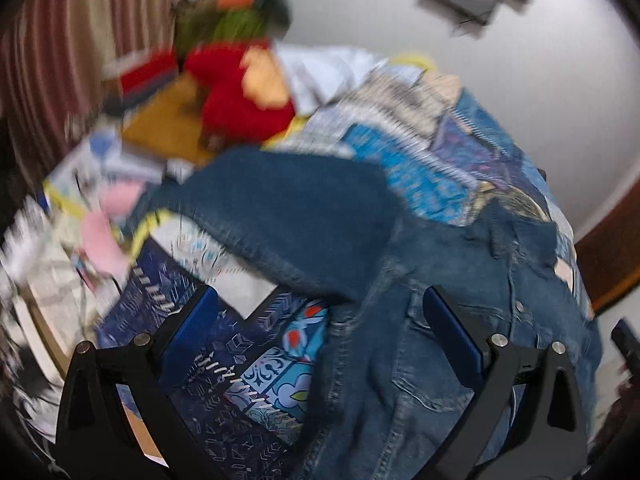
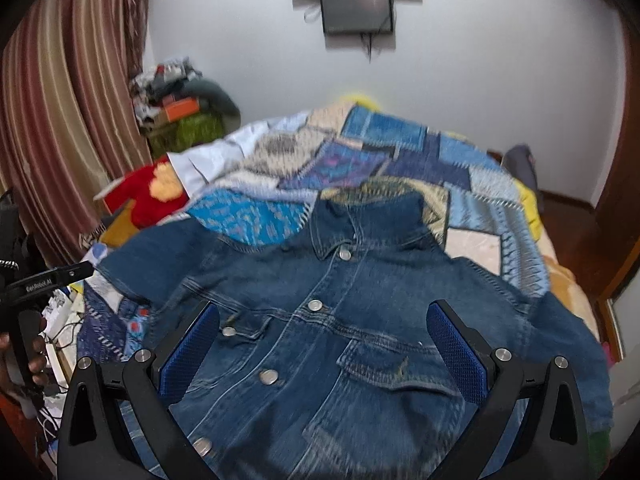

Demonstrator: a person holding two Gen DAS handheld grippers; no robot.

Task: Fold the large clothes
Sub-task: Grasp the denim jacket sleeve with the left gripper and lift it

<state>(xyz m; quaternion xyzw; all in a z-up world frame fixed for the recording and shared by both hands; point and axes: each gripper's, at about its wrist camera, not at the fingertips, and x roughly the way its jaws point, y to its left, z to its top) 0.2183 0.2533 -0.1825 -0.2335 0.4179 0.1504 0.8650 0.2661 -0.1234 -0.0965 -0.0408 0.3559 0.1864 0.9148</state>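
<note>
The denim jacket [image 2: 340, 344] lies front up and buttoned on the patchwork quilt [image 2: 400, 160], collar toward the far wall. My right claw [image 2: 324, 336] hangs spread wide and empty over its chest; my left claw [image 1: 320, 320] gapes empty by its sleeve [image 1: 288, 208]. I judge nothing folded yet.
</note>
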